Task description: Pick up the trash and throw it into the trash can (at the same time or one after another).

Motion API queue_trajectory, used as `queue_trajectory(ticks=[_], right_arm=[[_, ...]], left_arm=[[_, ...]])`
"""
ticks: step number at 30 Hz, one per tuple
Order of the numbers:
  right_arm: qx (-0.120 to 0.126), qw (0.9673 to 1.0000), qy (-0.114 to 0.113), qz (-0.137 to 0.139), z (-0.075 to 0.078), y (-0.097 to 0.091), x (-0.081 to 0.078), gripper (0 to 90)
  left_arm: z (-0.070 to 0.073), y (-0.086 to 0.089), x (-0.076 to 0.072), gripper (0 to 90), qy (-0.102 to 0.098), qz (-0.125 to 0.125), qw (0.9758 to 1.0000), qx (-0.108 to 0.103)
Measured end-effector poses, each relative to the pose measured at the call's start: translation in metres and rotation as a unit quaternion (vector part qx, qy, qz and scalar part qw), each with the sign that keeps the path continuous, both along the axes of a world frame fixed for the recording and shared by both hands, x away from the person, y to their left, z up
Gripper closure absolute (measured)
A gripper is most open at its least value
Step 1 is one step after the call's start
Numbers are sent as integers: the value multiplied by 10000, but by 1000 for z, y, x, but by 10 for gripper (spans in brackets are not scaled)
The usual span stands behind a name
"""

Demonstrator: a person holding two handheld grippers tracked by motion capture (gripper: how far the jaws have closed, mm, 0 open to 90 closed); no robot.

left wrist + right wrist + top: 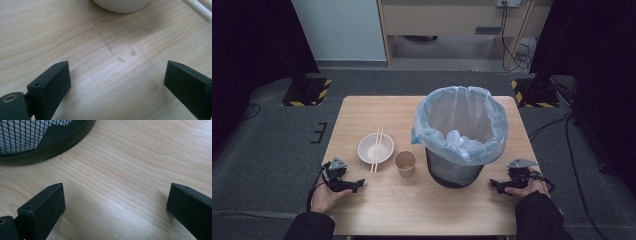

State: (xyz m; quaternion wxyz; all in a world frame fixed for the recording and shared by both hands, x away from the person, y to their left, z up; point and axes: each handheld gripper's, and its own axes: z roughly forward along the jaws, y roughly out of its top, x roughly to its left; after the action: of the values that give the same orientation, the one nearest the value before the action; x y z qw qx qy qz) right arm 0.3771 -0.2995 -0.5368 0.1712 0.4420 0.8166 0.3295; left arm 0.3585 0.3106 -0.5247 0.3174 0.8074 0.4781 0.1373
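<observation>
A black mesh bin (459, 135) lined with a pale blue bag stands on the wooden table (412, 205), right of centre. Left of it sit a brown paper cup (405, 164) and a white bowl (375, 148) with a pair of chopsticks (376, 148) laid across it. My left gripper (358, 184) rests on the table near the front left, below the bowl, open and empty (117, 77); the bowl's rim (122, 5) lies just ahead of it. My right gripper (493, 184) rests at the front right beside the bin's base (47, 147), open (115, 202).
The table's front edge runs just behind both hands. Dark carpet surrounds the table, with black stands on yellow-striped bases (307, 90) at the back left and back right, and cables (517, 50) on the floor beyond.
</observation>
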Motion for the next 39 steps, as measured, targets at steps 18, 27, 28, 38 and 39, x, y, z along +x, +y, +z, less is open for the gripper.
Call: queue_trajectory(ticks=[18, 27, 28, 38, 39], right_arm=[[-218, 9992, 305, -101, 6, 0, -6, 22], [-241, 9991, 340, -21, 6, 1, -2, 7], [-242, 9992, 325, -8, 6, 1, -2, 7], [-238, 9992, 313, 94, 5, 7, 1, 6], [-233, 9992, 312, 90, 5, 7, 1, 7]], left_arm=[[45, 9, -10, 168, -276, 602, 9964, -527], [80, 11, -14, 157, -1085, 838, 9876, -771], [83, 10, -15, 157, -1105, 887, 9864, -831], [112, -11, -17, 169, -1734, 602, 9765, -1127], [114, -14, -17, 171, -1792, 551, 9758, -1127]])
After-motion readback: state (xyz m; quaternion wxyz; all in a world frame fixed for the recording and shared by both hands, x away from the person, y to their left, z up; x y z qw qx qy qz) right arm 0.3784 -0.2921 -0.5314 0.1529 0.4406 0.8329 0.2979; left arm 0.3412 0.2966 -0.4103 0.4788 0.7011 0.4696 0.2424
